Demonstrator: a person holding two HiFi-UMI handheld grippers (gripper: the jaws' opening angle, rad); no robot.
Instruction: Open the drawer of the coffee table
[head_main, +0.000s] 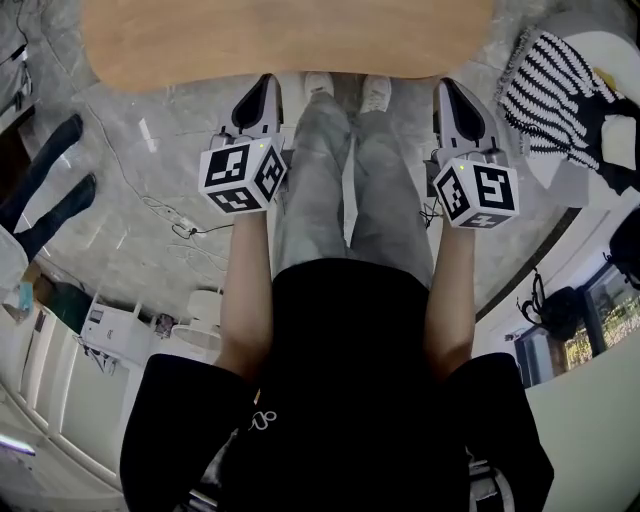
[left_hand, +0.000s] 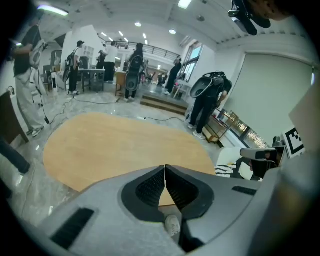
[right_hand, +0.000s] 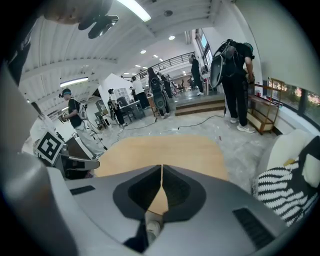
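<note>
- We hold the left tool (head_main: 266, 84) at 11 o'clock in the head view, its jaws pressed together with nothing between them.
- The right tool (head_main: 447, 88), at 1 o'clock, is likewise closed and empty.
- The coffee table's wooden surface (head_main: 290, 40) lies at 12 o'clock, close to both tips; its drawer is out of sight.

At your right a black-and-white striped throw (head_main: 553, 90) lies on a white seat (head_main: 620, 50) — at your left a cable (head_main: 160, 207) crosses the grey floor (head_main: 110, 250).
</note>
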